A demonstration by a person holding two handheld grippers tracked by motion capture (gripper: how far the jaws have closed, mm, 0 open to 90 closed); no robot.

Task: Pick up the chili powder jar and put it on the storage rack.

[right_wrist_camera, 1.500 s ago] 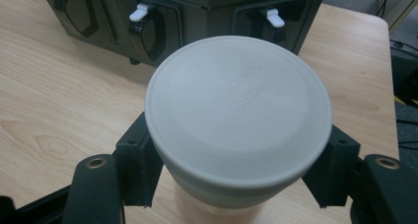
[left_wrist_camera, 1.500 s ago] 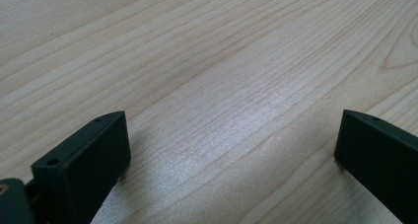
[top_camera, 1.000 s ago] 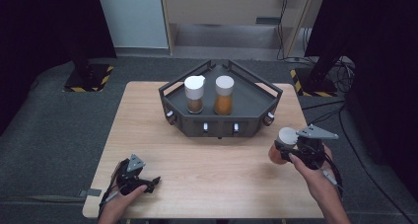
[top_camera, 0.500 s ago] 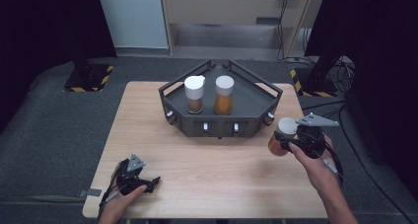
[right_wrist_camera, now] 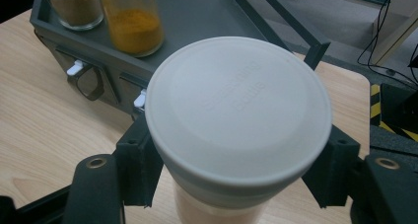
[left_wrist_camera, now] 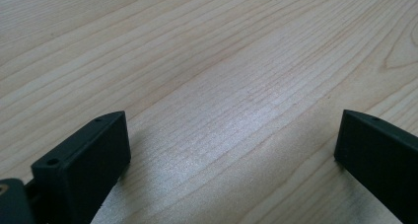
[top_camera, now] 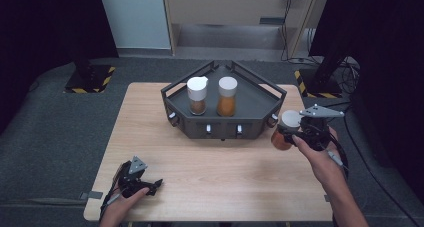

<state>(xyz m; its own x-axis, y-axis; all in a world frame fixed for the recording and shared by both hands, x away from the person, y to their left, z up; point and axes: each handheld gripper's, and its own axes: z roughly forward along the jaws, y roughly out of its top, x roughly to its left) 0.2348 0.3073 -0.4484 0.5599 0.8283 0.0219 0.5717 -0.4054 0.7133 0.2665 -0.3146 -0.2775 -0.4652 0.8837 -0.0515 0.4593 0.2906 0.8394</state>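
Note:
A dark grey rack (top_camera: 252,109) sits at the back middle of the wooden table (top_camera: 210,172). Two white-capped spice jars stand in it: brown powder (top_camera: 197,95) at left, orange powder (top_camera: 227,97) at right. My right gripper (top_camera: 295,132) is shut on a third white-capped jar (top_camera: 285,130) of orange-brown spice, held just off the rack's right front corner. In the right gripper view the jar's cap (right_wrist_camera: 236,105) sits between both jaws, with the rack (right_wrist_camera: 207,17) behind. My left gripper (top_camera: 152,184) rests open near the table's front left; its view looks down on bare wood (left_wrist_camera: 222,86).
The rack has small white latches (top_camera: 208,129) along its front wall. Cables (top_camera: 345,67) and a stand base with yellow-black tape (top_camera: 310,84) lie on the floor at right. Another taped base (top_camera: 87,79) stands at back left. A cabinet (top_camera: 235,12) is behind the table.
My right gripper has carried the jar up and away from me, toward the rack's right front corner. The left gripper has stayed where it was.

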